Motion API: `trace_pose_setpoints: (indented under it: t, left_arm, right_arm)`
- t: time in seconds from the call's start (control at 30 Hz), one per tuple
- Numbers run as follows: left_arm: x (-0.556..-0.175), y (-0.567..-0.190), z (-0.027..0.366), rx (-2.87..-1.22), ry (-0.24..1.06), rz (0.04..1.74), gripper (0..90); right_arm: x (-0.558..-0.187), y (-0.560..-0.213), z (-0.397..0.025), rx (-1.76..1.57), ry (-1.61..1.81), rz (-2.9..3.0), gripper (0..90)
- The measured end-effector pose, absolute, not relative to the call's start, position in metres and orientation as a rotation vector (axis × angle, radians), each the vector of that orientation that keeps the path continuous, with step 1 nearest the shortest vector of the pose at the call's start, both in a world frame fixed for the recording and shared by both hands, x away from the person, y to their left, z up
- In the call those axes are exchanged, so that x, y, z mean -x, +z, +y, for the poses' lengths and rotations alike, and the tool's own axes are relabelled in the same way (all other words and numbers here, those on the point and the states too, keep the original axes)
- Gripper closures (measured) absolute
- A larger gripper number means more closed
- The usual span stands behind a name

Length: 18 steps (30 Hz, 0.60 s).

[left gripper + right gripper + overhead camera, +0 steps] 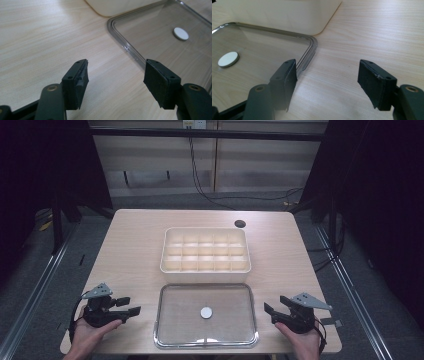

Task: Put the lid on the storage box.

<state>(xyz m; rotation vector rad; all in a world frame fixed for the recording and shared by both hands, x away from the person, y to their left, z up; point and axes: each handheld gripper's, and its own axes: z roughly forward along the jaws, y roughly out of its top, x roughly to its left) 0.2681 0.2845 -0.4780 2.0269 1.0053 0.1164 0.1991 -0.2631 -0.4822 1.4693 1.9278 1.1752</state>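
the high view takes in the whole tabletop [135, 245]: a cream box [205, 251] split into small compartments at centre frame, a clear lid [206, 316] just below it, and a dark hole [240, 224] toward the upper right. the left gripper [131, 308] sits at lower left, the right gripper [271, 312] at lower right, each beside a short end of the lid and apart from it. the left gripper view shows the lid's [160, 37] grooved rim close up at upper right of frame; the right gripper view shows another corner of the lid [262, 50] at left, the box wall [287, 15] behind. the lid is a transparent rounded rectangle with a white round knob [206, 312] at its middle. it lies flat, long axis running left to right across the high view. both pairs of fingers are spread wide, holding nothing.
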Motion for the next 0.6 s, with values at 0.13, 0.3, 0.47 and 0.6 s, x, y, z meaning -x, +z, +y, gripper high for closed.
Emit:
trace_pose_setpoints:
  t: [0.13,0.3,0.47,0.6]
  left_arm:
    - [-0.27,-0.478,0.286,-1.997,0.095,1.029,34.3]
    - [-0.265,-0.477,0.288,-1.981,0.077,1.05,32.9]
    - [-0.256,-0.473,0.277,-2.0,0.062,1.019,37.4]
    - [-0.259,-0.473,0.266,-2.048,0.072,0.983,36.9]
  right_arm:
    - [-0.199,-0.481,-0.263,-1.476,1.21,1.957,36.8]
    - [-0.196,-0.478,-0.26,-1.482,1.242,1.98,41.0]
    - [-0.191,-0.469,-0.251,-1.462,1.31,1.998,43.0]
    - [-0.195,-0.465,-0.246,-1.444,1.299,2.042,45.9]
